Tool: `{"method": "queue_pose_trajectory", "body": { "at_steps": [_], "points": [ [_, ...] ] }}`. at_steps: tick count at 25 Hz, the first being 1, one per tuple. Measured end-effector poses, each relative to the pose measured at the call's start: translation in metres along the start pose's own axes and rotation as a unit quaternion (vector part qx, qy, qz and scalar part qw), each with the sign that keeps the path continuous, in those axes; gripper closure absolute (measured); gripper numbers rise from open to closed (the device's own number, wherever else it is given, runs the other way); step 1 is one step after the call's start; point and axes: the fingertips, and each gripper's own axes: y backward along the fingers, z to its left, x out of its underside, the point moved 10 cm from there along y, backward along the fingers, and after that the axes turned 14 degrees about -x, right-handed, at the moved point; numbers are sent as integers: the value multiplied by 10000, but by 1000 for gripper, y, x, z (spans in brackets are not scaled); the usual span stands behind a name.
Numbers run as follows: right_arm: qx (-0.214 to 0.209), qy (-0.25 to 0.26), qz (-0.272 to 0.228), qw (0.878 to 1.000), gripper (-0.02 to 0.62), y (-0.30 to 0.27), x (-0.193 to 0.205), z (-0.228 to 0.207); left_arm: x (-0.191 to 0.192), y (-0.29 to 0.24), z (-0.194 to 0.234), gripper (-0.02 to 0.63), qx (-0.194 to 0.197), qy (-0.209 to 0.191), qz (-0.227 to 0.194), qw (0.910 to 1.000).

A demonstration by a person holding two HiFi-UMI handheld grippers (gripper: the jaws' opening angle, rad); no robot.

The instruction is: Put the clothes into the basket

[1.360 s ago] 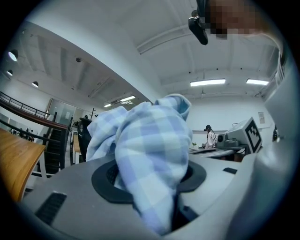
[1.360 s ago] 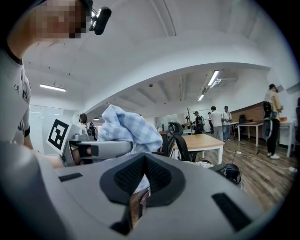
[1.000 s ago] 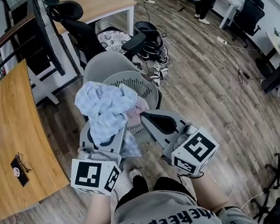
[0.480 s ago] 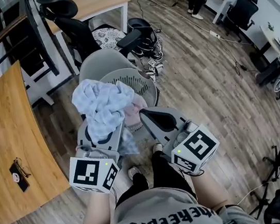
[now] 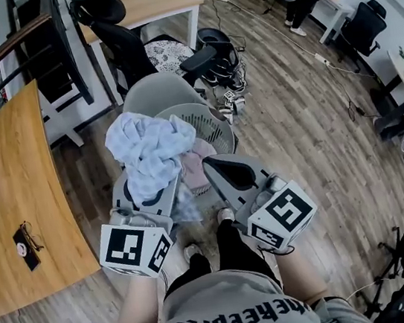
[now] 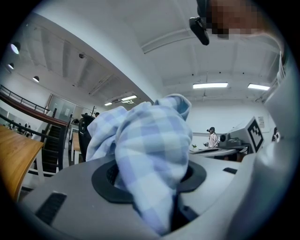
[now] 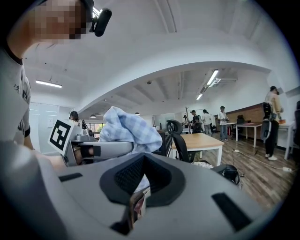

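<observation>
The step in hand is the carry to the drop: the left claw (image 5: 150, 193) is clenched on a blue checked shirt (image 5: 147, 148), which bunches up above the jaws and hangs down between them. The left gripper view shows the cloth wedged right into the gap. The bundle is held in the air over the near left side of the grey laundry basket (image 5: 212, 120), which stands on the wooden floor just ahead of the person's feet. A pink garment (image 5: 197, 167) already lies inside.

The right claw (image 5: 214, 167) sits beside the left one with its jaws drawn together. Only a thin slit shows between the pads, and it appears to carry nothing.

Next, I judge, the left claw needs to come a little further over the basket's mouth, so the hanging tail clears the rim, and then let go. The risk is the shirt draping over the edge rather than falling in.
</observation>
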Motion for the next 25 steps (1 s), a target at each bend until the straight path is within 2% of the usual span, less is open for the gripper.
{"method": "queue_pose_trajectory", "body": {
  "at_steps": [12,25],
  "points": [
    [-580,-4,68,9983,588,-14,-9,-72,-3,-53,-9,390,-547,19,-14,9985],
    [-1269,-29,236,9916,588,-29,-7,-143,9,-102,-20,390,-1270,105,-7,9918]
  ]
}}
